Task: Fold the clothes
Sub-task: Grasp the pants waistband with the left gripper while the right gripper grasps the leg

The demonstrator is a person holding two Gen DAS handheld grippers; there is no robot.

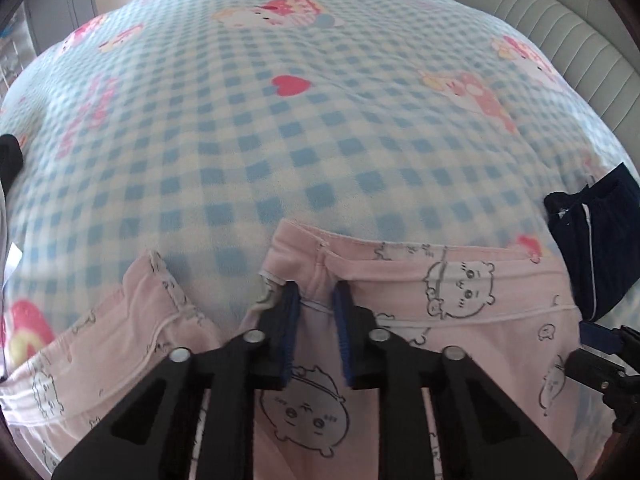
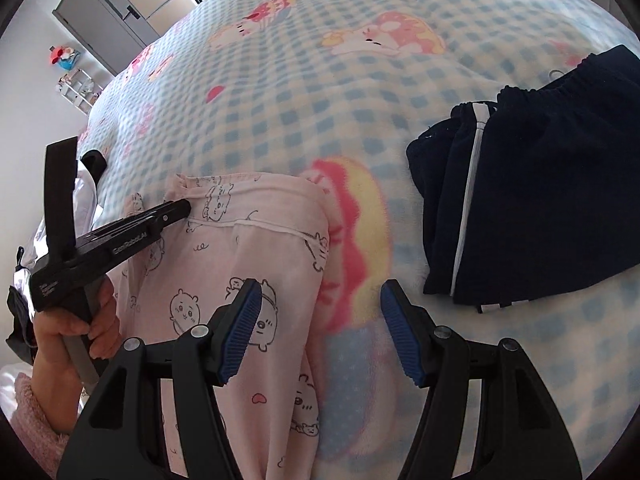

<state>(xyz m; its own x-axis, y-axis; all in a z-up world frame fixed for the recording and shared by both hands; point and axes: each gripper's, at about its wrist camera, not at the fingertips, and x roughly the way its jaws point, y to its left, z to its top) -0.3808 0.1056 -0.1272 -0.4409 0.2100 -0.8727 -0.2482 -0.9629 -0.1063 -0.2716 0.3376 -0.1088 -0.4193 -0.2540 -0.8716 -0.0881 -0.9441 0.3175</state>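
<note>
Pink cartoon-print garment (image 1: 460, 320) is pinched by the left gripper (image 1: 316, 312), lettered "EasiRobot.AI"; right gripper (image 2: 316, 332) fingers spread.

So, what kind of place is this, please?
Most likely a bedroom: clothes lie on a bed with a checked blanket and padded headboard, and a grey cabinet stands by the wall.

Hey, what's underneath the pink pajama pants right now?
The pink pajama pants lie on the checked blanket; its blue squares and cartoon prints show all around them. Whatever is printed or lying directly beneath the fabric is covered, so I can't tell.
</note>
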